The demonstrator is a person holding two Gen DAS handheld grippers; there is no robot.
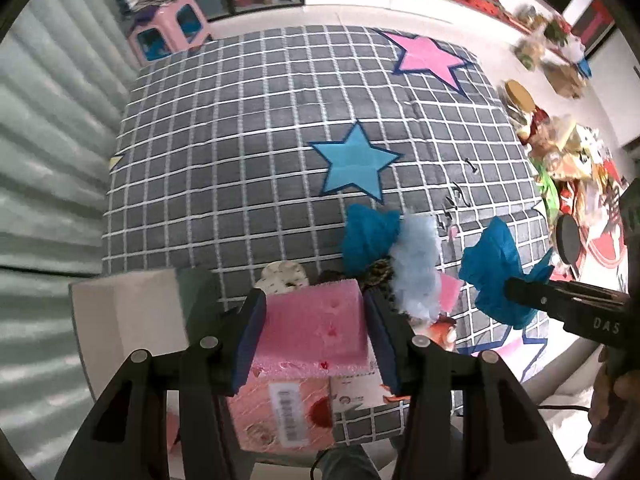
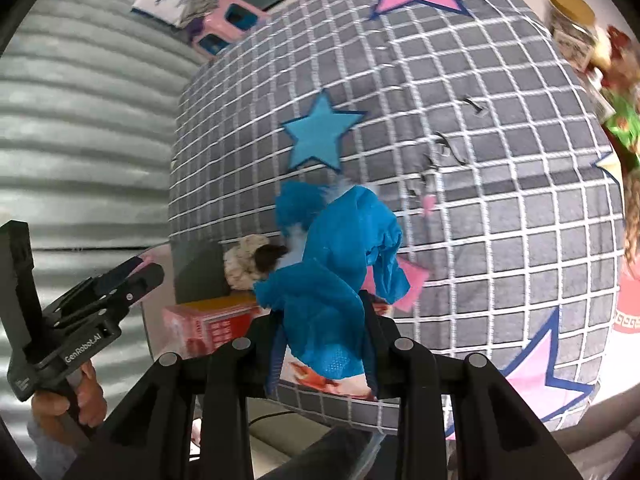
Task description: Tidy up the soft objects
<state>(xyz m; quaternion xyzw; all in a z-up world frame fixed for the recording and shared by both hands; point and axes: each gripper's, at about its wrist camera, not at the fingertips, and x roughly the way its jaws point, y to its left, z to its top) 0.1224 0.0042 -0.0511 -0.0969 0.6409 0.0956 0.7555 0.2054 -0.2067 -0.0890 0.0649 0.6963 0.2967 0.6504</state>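
My left gripper (image 1: 314,320) is shut on a pink sponge (image 1: 316,328) and holds it above a pink packet (image 1: 280,412) at the near edge of the grey checked cloth (image 1: 240,140). My right gripper (image 2: 322,344) is shut on a crumpled blue cloth (image 2: 340,264), which also shows in the left wrist view (image 1: 496,272), lifted off the surface. A second blue cloth (image 1: 368,240), a fluffy light-blue piece (image 1: 416,264), a small pink sponge piece (image 1: 450,290) and a speckled cream sponge (image 1: 282,276) lie in a pile near the front edge.
A grey-white box (image 1: 132,320) stands at the front left, beside the corrugated wall (image 1: 48,160). A pink stool (image 1: 168,28) stands beyond the far left corner. Cluttered goods (image 1: 568,152) fill the floor on the right. Pink and blue stars mark the cloth.
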